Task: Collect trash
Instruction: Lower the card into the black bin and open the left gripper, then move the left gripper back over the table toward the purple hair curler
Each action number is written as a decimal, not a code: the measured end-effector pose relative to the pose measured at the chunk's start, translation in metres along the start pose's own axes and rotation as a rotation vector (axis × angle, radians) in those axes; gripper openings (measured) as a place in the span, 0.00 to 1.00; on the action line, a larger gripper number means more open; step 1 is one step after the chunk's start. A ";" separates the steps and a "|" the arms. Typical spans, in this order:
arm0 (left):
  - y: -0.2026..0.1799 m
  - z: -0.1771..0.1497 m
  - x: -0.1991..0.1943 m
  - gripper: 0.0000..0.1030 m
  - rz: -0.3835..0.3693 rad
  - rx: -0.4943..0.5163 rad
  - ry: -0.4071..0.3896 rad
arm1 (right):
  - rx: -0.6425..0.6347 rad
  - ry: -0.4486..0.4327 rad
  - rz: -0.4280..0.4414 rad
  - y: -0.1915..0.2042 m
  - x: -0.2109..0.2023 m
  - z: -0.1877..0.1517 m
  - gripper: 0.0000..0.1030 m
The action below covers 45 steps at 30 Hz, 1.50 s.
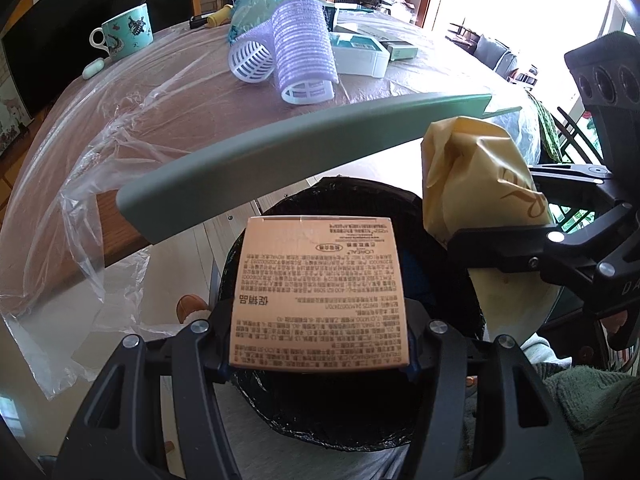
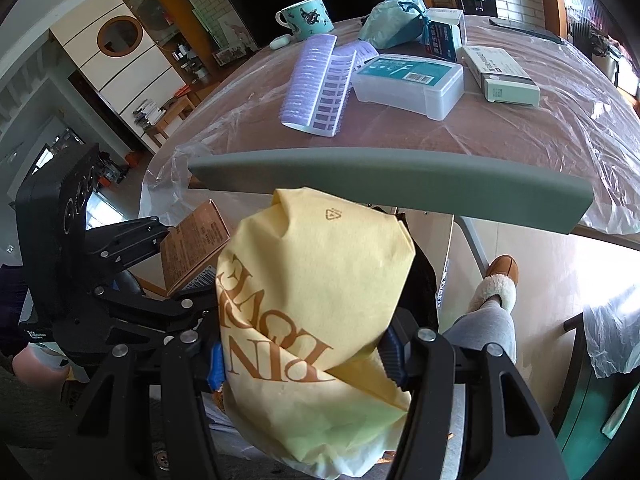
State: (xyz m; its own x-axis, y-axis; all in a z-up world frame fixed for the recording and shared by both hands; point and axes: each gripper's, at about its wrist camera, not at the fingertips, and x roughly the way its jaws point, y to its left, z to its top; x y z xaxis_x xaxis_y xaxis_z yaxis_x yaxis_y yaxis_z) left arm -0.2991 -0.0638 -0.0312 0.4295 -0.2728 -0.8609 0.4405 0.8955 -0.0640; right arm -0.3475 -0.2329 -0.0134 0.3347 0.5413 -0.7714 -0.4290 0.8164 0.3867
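Note:
My left gripper is shut on a tan cardboard box printed with small text, held over the mouth of a bin lined with a black bag. The right gripper is shut on a crumpled yellow paper bag with brown lettering. In the left wrist view that yellow bag hangs at the right of the box, beside the bin. In the right wrist view the tan box shows at the left in the other gripper.
A grey-green chair back crosses between the grippers and the plastic-covered table. On the table lie purple hair rollers, a teal mug, a clear plastic case and small boxes. A person's slippered foot stands right of the bin.

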 end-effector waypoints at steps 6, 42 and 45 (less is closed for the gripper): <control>0.000 -0.002 0.013 0.57 0.014 0.014 0.029 | 0.008 0.013 -0.004 -0.004 0.007 -0.002 0.56; -0.017 0.011 -0.011 0.85 0.110 0.115 -0.083 | -0.040 -0.040 -0.034 0.010 -0.004 0.011 0.56; -0.021 0.021 -0.022 0.86 0.125 0.115 -0.113 | -0.049 -0.064 -0.039 0.013 -0.012 0.018 0.56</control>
State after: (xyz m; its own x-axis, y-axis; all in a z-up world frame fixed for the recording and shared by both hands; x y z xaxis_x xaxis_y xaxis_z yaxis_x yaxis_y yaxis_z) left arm -0.3013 -0.0843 0.0002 0.5693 -0.2054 -0.7961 0.4628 0.8804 0.1037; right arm -0.3421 -0.2255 0.0094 0.4046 0.5220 -0.7508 -0.4546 0.8272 0.3302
